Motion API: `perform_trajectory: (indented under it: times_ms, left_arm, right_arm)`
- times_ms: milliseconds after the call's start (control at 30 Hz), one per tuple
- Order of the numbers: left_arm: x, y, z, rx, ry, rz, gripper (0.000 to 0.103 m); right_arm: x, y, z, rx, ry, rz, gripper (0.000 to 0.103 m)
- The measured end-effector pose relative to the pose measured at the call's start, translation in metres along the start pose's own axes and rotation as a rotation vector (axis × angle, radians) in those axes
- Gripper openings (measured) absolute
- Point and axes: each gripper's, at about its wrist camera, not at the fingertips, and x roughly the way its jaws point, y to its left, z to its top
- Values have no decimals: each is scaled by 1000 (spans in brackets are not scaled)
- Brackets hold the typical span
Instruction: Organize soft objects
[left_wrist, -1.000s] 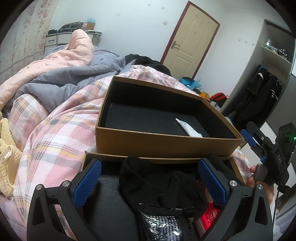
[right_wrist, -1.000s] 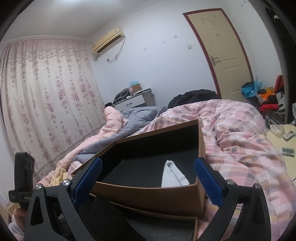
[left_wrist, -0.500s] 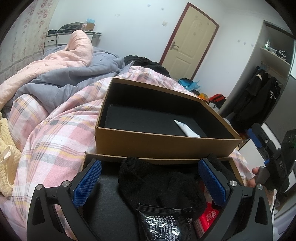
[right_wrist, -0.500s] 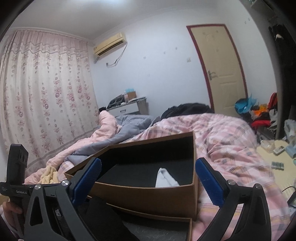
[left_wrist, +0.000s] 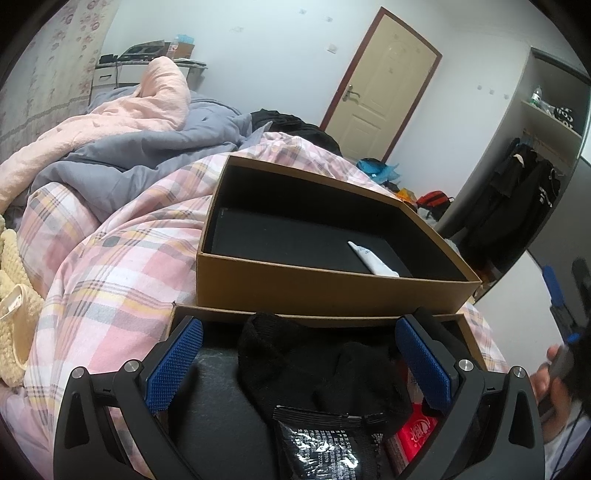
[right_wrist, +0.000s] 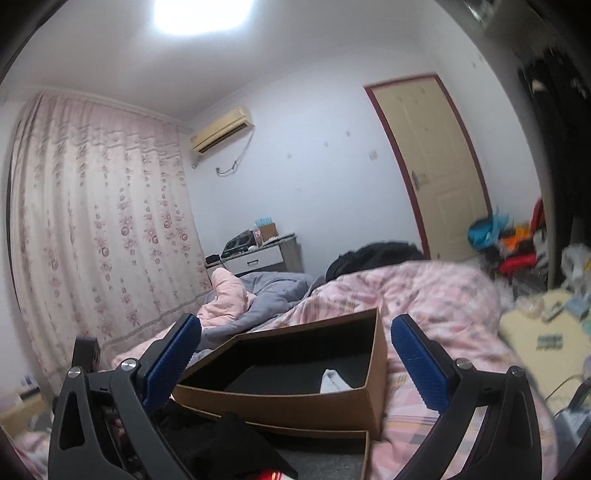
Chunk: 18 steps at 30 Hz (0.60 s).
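My left gripper (left_wrist: 299, 363) is open just above a near cardboard tray (left_wrist: 207, 314) that holds a black sock (left_wrist: 295, 362), a black printed packet (left_wrist: 321, 443) and a red packet (left_wrist: 415, 434). Behind it a brown cardboard box (left_wrist: 325, 288) with a black lining contains a white sock (left_wrist: 373, 260). My right gripper (right_wrist: 295, 356) is open and empty, raised off to the right. It faces the same box (right_wrist: 288, 402), where the white sock (right_wrist: 334, 380) shows, and the black sock (right_wrist: 229, 446) lies low in that view.
Both boxes rest on a pink plaid quilt (left_wrist: 110, 266). A grey and pink duvet (left_wrist: 122, 147) is piled behind, with a cream knitted item (left_wrist: 11, 314) at the left. A closed door (left_wrist: 380, 85), wardrobe (left_wrist: 517, 206) and side table (right_wrist: 539, 339) stand to the right.
My right gripper has pulled back, up and away, so its view tilted toward the ceiling and the box dropped lower. The left gripper has barely moved.
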Motion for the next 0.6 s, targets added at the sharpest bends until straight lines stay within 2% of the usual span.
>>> perform_trajectory:
  times_ms: [133, 267, 433, 500, 600]
  left_arm:
    - [0, 0, 1, -1, -3, 1, 103]
    - [1, 1, 1, -4, -2, 0, 103]
    - [0, 1, 1, -3, -1, 1, 103]
    - [0, 2, 1, -5, -4, 1, 103]
    - [0, 3, 2, -12, -2, -7, 103]
  right_arm:
    - [8, 5, -6, -70, 13, -114, 102]
    - [0, 3, -3, -109, -32, -217, 102]
    - [-6, 6, -14, -154, -66, -357, 102]
    - [0, 8, -17, -190, -84, -376, 102]
    - [14, 6, -19, -220, -56, -379, 102]
